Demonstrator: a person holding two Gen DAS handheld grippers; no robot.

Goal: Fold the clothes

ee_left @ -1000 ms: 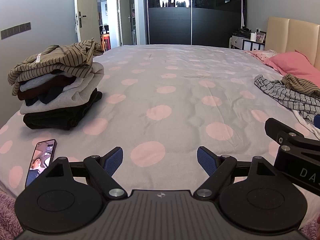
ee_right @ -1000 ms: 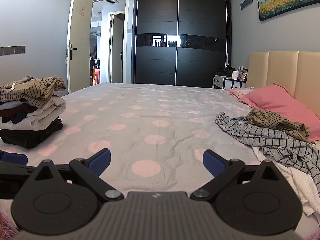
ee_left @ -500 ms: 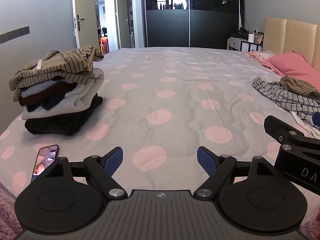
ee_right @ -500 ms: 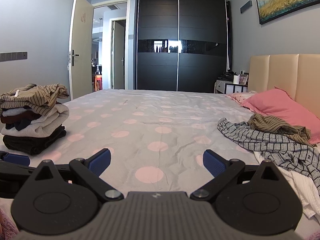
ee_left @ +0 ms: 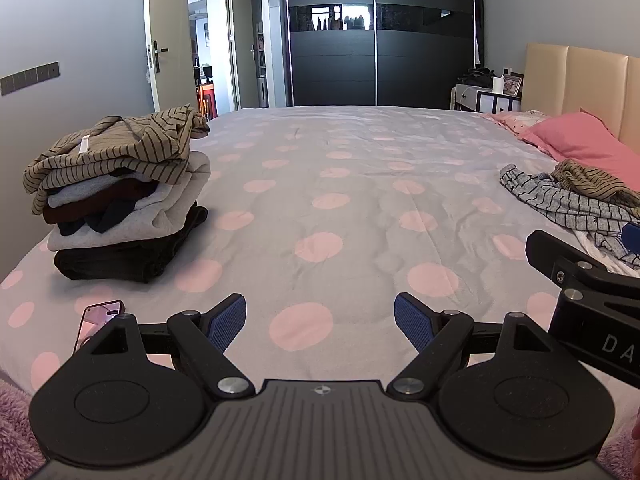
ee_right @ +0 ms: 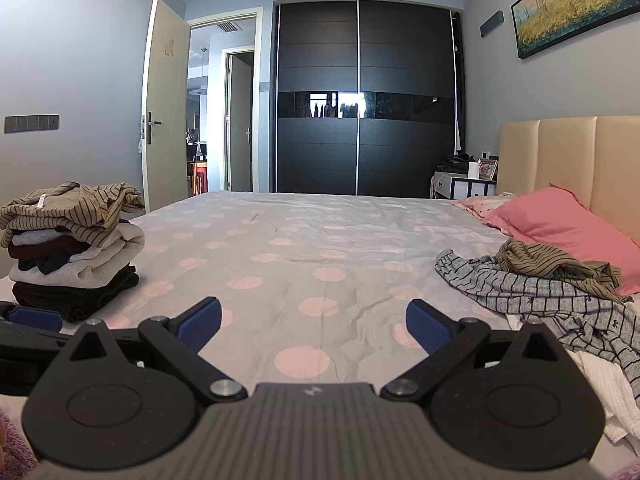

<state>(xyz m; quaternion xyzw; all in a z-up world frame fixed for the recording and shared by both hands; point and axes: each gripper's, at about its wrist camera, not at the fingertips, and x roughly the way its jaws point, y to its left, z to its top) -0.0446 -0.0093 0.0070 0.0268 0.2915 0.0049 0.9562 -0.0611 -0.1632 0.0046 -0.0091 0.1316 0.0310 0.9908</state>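
Note:
A stack of folded clothes [ee_left: 120, 200] [ee_right: 72, 252], topped by a tan striped garment, sits at the left of the bed. Loose clothes lie in a heap [ee_left: 572, 200] [ee_right: 552, 292] at the right by the pink pillow: a grey checked piece, a tan striped one and something white. My left gripper [ee_left: 320, 322] hovers open over the near edge of the bed with nothing between its blue pads. My right gripper [ee_right: 314, 326] is open and empty too, beside it on the right; part of it [ee_left: 588, 280] shows in the left wrist view.
The bed [ee_left: 340, 208] has a grey cover with pink dots. A phone [ee_left: 98, 318] lies near the front left edge. A pink pillow [ee_right: 568, 228] and beige headboard [ee_right: 568, 160] stand at right. A dark wardrobe [ee_right: 364, 100] and an open door [ee_right: 164, 100] are beyond.
Both grippers have tilted upward and drawn back a little, so the bed sits lower in view and more wall and ceiling show. Both stay open and empty.

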